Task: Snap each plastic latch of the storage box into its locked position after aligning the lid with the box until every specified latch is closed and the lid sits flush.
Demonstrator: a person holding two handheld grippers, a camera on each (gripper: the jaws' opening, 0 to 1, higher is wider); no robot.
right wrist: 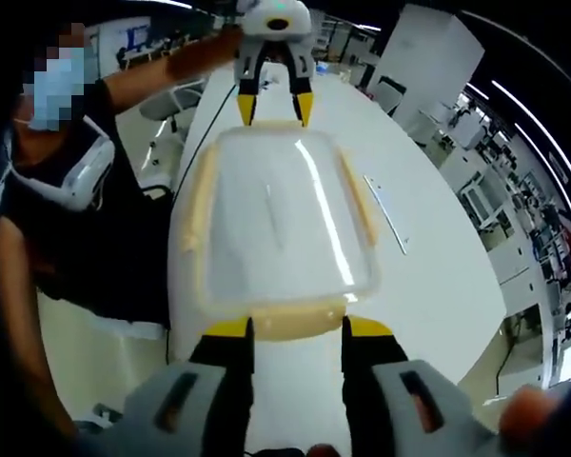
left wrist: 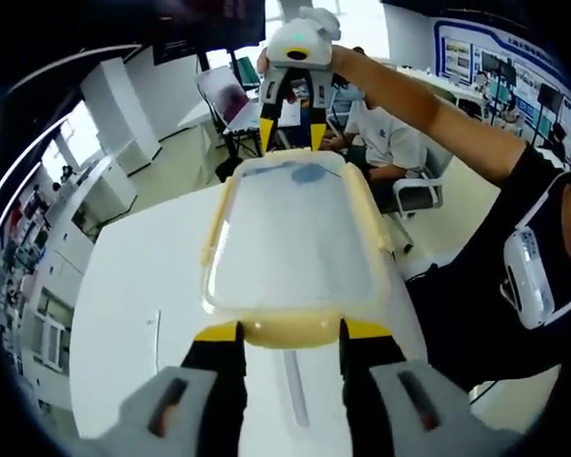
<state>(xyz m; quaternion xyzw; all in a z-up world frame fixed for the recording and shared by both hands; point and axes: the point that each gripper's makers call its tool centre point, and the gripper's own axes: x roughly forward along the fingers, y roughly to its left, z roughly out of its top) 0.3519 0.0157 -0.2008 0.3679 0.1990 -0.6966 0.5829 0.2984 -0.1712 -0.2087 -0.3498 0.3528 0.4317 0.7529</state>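
Observation:
The storage box (left wrist: 290, 238) lies lengthwise on the white table (left wrist: 143, 295), with a clear lid (right wrist: 281, 214) and cream latches. My left gripper (left wrist: 292, 333) is open, its yellow-tipped jaws straddling the near end latch (left wrist: 290, 335). My right gripper (left wrist: 291, 133) stands at the far end, jaws apart on either side of that end's latch. In the right gripper view the right gripper (right wrist: 298, 328) brackets its end latch (right wrist: 295, 322), and the left gripper (right wrist: 275, 107) is at the opposite end. The long side latches (right wrist: 198, 214) (right wrist: 360, 200) flare outward.
A person in a dark shirt (left wrist: 514, 276) holds the grippers from beside the table edge. A thin clear strip (right wrist: 385, 214) lies on the table next to the box. Another person sits on a chair (left wrist: 390, 143) beyond the table, among desks.

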